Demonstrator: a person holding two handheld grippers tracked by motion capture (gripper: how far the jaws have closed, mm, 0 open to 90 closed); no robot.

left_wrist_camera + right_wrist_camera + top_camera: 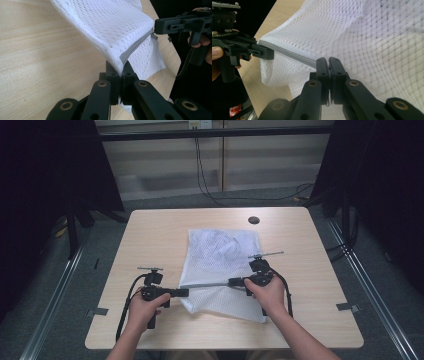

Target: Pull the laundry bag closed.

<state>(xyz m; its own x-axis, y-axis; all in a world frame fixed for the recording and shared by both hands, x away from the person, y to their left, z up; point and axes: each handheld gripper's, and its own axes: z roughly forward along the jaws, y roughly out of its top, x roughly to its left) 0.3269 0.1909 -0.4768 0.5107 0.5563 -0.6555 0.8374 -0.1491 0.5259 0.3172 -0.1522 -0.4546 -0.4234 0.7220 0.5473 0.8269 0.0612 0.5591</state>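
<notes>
A light wooden table with rounded corners is seen in the high view, with a dark round grommet hole near its far edge at about 1 o'clock from the centre. Grey carpet surrounds it, metal rails run along the floor on both sides, black curtains hang at 9 and 3 o'clock, and cables trail down a pale panelled wall at 12 o'clock.

A white mesh laundry bag is spread on the table just right of centre, its near part raised along a grey zipper band. The band is stretched between the left gripper, at 7 o'clock from the table's centre, and the right gripper, at 5 o'clock.

The whole outline of the bag and both hands are given by the high view alone. In the left gripper view, the jaws of the left gripper are seen closed together on the folded mesh and grey band, with the right gripper at 2 o'clock pinching the same edge. In the right gripper view, the right gripper is seen with jaws pressed together on the band, the weave of the mesh is shown closely, and the left gripper is clamped on the far end at 9 o'clock.
</notes>
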